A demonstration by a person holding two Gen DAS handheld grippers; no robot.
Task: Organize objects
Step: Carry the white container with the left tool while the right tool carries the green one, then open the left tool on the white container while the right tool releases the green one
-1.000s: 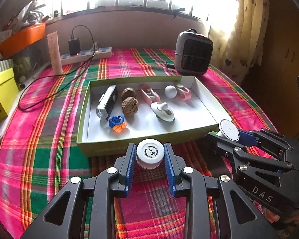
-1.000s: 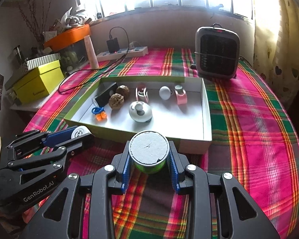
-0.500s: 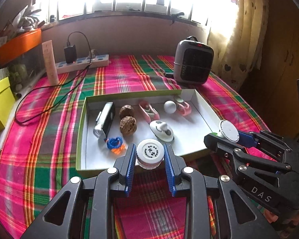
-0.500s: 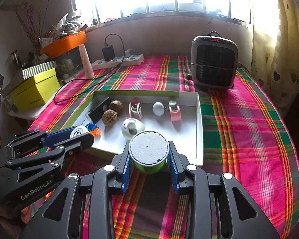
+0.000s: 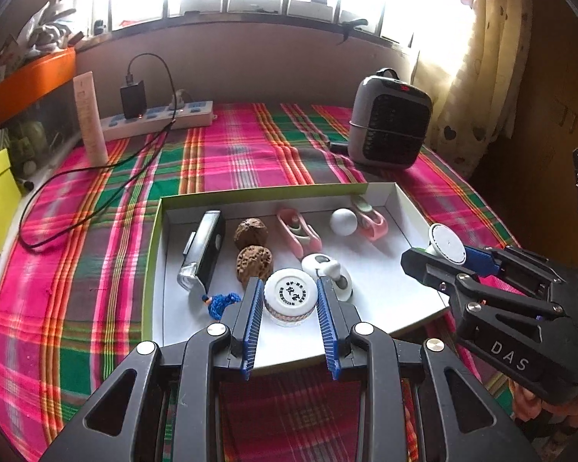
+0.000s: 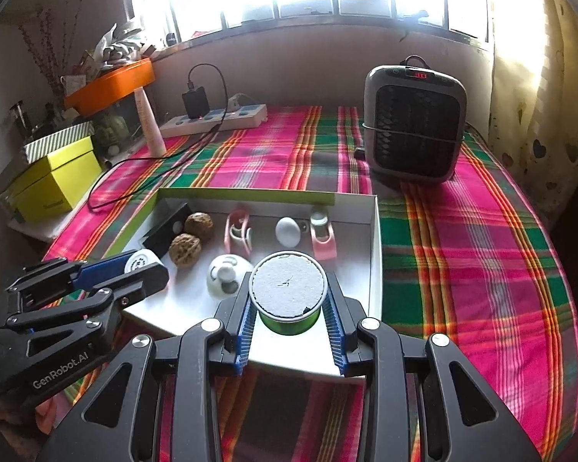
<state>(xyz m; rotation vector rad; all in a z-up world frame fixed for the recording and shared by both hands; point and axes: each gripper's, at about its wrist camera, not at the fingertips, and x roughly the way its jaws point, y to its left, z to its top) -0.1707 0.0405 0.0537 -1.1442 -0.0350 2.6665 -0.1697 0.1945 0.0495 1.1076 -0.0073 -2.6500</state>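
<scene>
My left gripper (image 5: 290,300) is shut on a small white-capped jar (image 5: 290,295), held above the front part of the shallow white box with a green rim (image 5: 156,231). My right gripper (image 6: 288,304) is shut on a green container with a grey-white top (image 6: 288,287), over the box's front right corner (image 6: 373,269). Inside the box lie a black lighter-like case (image 5: 206,248), two walnuts (image 5: 251,233), two pink clips (image 5: 298,233), a white ball (image 5: 343,221), a white round knob (image 5: 329,271) and a blue knitted bit (image 5: 219,303). Each gripper shows in the other's view, the right gripper (image 5: 449,252) and the left gripper (image 6: 142,265).
The box sits on a pink and green plaid cloth (image 5: 227,154). A grey heater (image 5: 389,121) stands behind it at the right. A power strip with a charger and black cable (image 5: 156,117), a white tube (image 5: 90,119), a yellow box (image 6: 54,181) and an orange tray (image 6: 110,84) line the left side.
Both grippers have travelled forward toward the box with their loads. They now hang over its front part instead of over the cloth before it. Both grips are unchanged.
</scene>
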